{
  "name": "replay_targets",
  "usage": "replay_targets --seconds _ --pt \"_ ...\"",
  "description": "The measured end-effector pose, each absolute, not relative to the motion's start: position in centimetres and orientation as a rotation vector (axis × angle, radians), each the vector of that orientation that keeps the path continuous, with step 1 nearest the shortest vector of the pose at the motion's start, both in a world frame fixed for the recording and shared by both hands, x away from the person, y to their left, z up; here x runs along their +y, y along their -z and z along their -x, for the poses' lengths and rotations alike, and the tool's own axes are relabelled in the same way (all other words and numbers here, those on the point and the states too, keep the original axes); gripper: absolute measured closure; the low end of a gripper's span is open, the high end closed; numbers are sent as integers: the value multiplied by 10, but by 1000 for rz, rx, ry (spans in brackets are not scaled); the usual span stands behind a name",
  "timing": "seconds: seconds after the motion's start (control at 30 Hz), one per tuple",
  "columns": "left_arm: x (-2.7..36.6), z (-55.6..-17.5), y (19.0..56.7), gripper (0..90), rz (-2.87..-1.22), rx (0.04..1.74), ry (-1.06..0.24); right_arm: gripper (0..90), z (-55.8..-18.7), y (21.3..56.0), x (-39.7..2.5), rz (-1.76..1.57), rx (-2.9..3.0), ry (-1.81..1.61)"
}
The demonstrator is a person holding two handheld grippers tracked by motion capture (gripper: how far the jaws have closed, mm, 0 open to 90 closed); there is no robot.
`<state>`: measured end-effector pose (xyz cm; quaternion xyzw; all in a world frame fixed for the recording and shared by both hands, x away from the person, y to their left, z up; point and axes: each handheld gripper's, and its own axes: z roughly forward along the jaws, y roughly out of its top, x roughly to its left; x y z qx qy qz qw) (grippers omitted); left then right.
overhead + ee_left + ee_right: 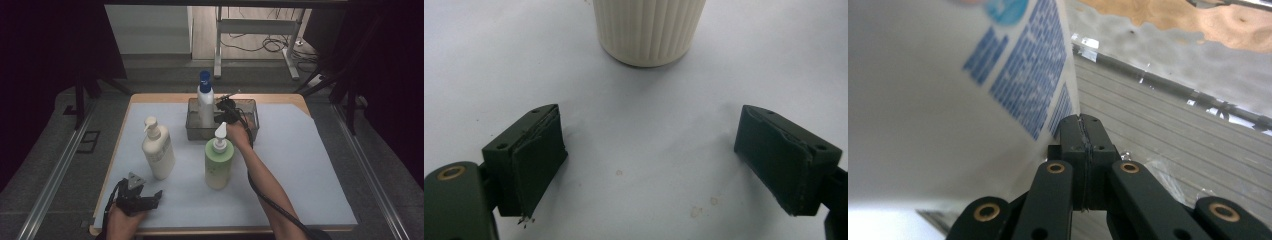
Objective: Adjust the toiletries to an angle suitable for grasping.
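The white bottle (pixel 205 102) with the blue cap stands upright at the left end of the clear bin (pixel 248 106), which sits at the far middle of the table (pixel 305 165). My right tool (pixel 226 107) is inside the bin just beside that bottle; in the right gripper view its jaws are pressed together with nothing between them, right against the bottle's printed side (pixel 948 100). The green pump bottle (pixel 218 162) stands in front of the bin, and the cream pump bottle (pixel 158 150) to its left. My left tool (pixel 142 200) rests at the near left edge, jaws spread wide and empty, facing the cream bottle's base (pixel 649 30).
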<state>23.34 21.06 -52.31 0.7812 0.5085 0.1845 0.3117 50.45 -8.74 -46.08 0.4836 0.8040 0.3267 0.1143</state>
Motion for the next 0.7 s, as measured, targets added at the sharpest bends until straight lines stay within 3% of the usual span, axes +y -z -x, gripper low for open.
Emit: replay_targets --seconds 0.7 --pt "211 -234 523 121 -2062 1341 -486 893 -508 462 -74 -1394 2407 -957"
